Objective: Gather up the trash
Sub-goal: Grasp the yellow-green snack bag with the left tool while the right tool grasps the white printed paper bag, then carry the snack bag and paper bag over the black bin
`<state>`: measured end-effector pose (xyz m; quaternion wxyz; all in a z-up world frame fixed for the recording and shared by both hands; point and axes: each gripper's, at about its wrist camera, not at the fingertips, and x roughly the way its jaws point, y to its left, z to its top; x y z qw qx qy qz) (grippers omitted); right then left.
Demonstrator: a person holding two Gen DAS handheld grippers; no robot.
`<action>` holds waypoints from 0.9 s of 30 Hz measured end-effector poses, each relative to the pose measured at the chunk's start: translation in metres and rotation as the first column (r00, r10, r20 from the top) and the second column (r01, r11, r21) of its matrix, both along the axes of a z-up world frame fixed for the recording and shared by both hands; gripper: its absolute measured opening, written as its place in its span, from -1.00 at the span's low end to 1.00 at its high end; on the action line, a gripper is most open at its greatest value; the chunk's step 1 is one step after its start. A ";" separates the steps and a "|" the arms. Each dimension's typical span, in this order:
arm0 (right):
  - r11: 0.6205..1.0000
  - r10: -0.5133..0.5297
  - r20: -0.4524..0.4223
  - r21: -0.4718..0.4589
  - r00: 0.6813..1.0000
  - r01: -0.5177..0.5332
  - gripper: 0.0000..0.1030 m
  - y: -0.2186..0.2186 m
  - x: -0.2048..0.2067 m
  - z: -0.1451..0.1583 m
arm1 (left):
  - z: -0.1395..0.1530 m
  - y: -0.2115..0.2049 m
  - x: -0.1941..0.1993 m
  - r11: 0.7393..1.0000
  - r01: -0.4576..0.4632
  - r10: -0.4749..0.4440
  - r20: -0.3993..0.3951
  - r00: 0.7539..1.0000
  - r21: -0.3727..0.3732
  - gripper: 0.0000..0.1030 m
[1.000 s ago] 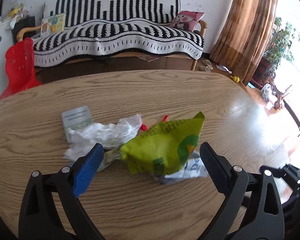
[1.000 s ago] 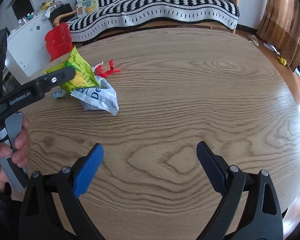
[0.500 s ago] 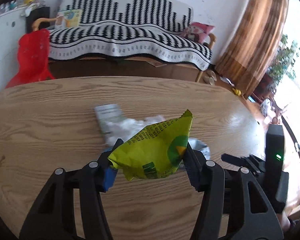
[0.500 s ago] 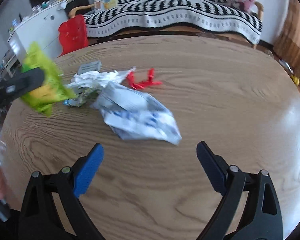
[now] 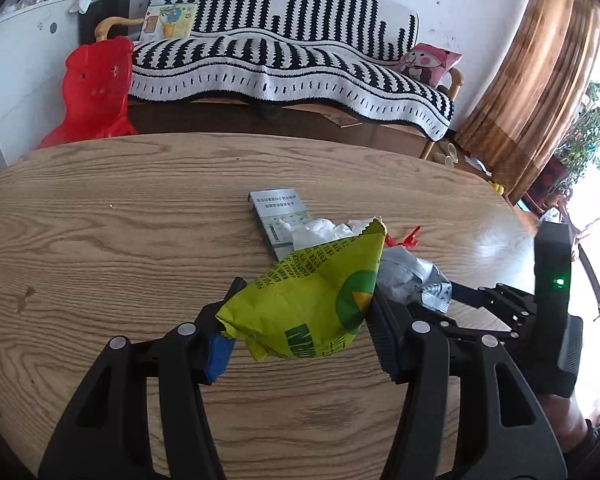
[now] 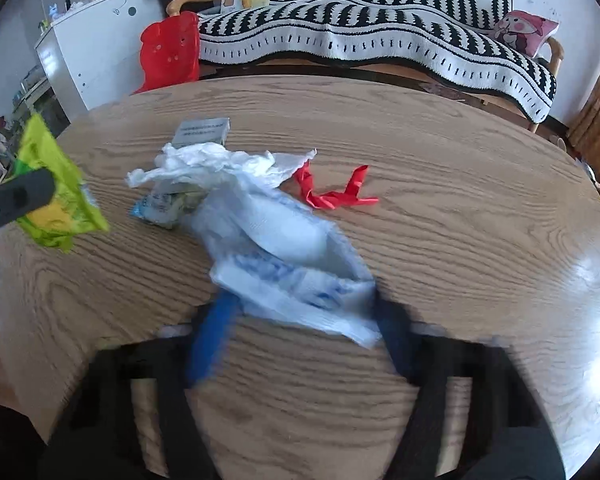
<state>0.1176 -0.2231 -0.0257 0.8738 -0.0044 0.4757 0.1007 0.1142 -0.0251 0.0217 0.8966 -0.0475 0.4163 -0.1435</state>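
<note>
Two grippers over oval wood-grain table [image 5: 100,240], left gripper [image 5: 300,336] pinching crinkled yellow-green foil wrapper [image 5: 312,300] aloft, right gripper [image 6: 300,340] blurred, closure indeterminate, flanking white-blue plastic bag [image 6: 292,264] mid-table, crumpled tissue [image 6: 220,164], red ribbon [image 6: 332,196] behind.

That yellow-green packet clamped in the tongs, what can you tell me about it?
The yellow-green snack bag is a crinkled, glossy wrapper with green printed lettering and a green circle with a yellow triangle. Its top edge is zigzag-cut. The left hand-held gripper pinches it from both sides, holding it tilted. In the right wrist view it appears lifted off the wooden table, apart from the other litter.
</note>
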 end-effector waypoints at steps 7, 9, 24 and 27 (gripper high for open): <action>0.998 -0.060 0.012 0.008 0.998 0.060 0.06 -0.039 -0.045 0.018 | 0.006 -0.039 -0.013 0.998 0.058 -0.059 0.019 0.998 0.015 0.10; 0.993 -0.117 0.006 0.010 0.993 0.117 0.06 -0.067 -0.064 0.024 | 0.007 -0.055 -0.020 0.997 0.082 -0.082 0.020 0.996 0.015 0.10; 0.787 -0.617 -0.010 -0.012 0.787 0.617 0.07 -0.328 -0.272 0.025 | -0.001 -0.284 -0.121 0.880 0.476 -0.476 0.020 0.879 0.004 0.10; 0.720 -0.694 -0.021 -0.012 0.720 0.694 0.07 -0.373 -0.321 0.018 | -0.008 -0.336 -0.153 0.826 0.563 -0.563 0.023 0.826 -0.003 0.10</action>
